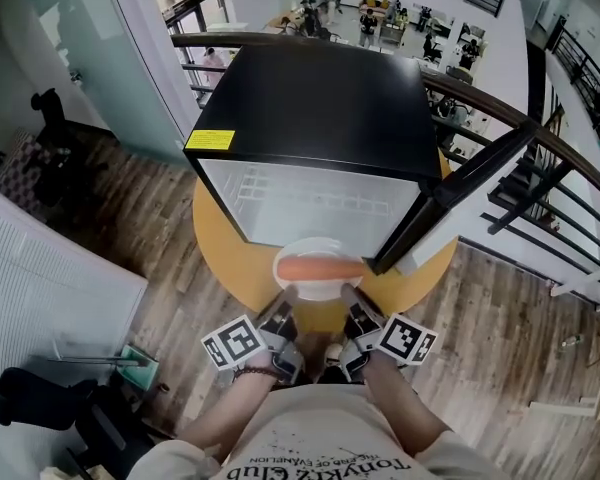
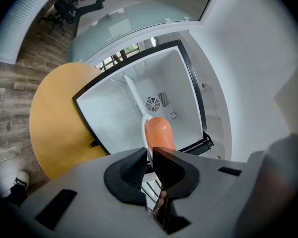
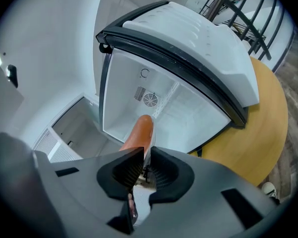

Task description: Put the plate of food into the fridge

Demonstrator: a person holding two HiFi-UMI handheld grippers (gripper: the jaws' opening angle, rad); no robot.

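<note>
Left gripper (image 1: 284,308) and right gripper (image 1: 352,306) each clamp plate (image 1: 315,291) rim before open fridge (image 1: 320,108), carry step; next probably slide it level inside

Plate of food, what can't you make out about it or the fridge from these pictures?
- Print on the yellow label on the fridge: head view, too small to read.
- Near rim of the plate: both gripper views, covered by the left gripper and right gripper clamped on it.
- Kind of food: a smooth orange shape in every view.
</note>
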